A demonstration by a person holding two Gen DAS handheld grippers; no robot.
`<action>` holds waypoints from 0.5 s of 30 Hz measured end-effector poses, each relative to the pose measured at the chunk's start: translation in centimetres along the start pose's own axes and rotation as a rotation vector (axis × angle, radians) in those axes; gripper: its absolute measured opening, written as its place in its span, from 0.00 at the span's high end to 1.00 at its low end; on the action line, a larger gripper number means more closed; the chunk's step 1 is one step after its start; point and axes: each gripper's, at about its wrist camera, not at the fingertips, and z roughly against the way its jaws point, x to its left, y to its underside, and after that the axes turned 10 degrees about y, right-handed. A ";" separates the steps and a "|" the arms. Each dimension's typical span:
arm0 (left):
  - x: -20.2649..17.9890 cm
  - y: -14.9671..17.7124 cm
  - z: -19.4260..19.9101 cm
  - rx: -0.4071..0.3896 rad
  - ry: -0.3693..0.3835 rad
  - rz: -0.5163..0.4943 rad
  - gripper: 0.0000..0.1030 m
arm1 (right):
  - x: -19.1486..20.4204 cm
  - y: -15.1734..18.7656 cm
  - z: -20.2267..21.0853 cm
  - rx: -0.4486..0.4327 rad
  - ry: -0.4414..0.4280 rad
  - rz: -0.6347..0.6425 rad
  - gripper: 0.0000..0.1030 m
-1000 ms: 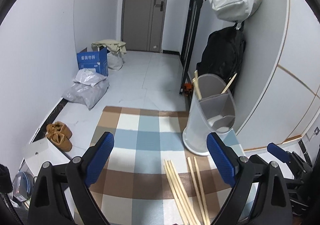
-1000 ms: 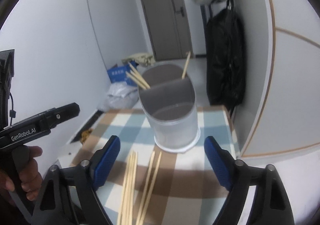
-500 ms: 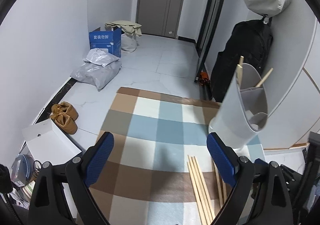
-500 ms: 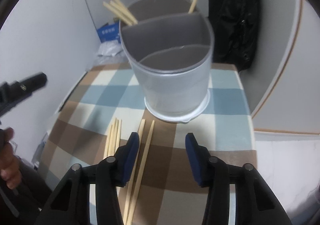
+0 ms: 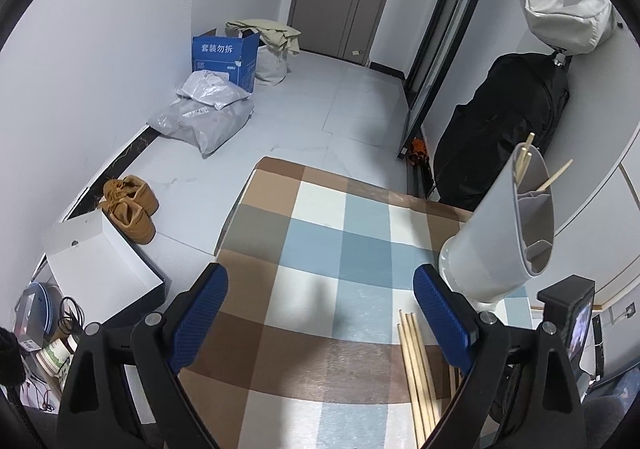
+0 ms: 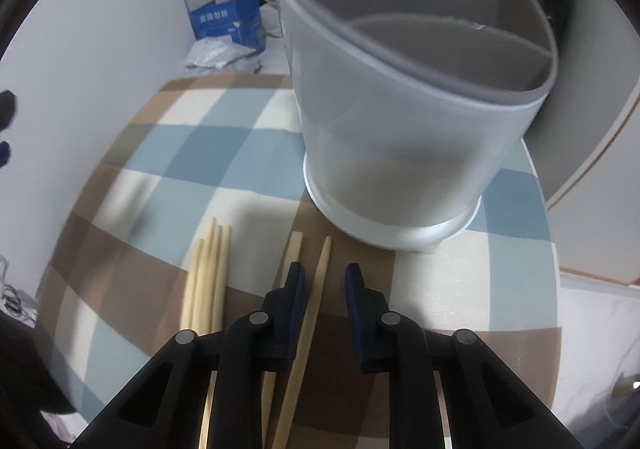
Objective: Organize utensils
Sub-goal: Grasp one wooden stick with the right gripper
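A grey divided utensil holder stands on the checked tablecloth with a few chopsticks in its far compartments. My right gripper points down at loose wooden chopsticks lying in front of it. Its jaws are closing, with one chopstick between them and a gap still on the right side. A second chopstick runs under the left finger, and a bundle of chopsticks lies further left. My left gripper hangs open and empty over the cloth, left of the holder and the chopsticks.
The table's left edge drops to a tiled floor with brown shoes, a white box, a blue carton and grey parcels. A black bag leans on the wall behind the holder. The right gripper's body shows at right.
My right gripper has dropped close to the loose chopsticks and its jaws have narrowed around one. The left gripper has drifted left and lower, still wide open.
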 end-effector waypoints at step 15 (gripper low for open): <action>0.9 0.3 -0.7 0.043 -0.005 0.004 0.12 | 0.9 -0.6 -0.2 -0.053 0.034 0.026 0.96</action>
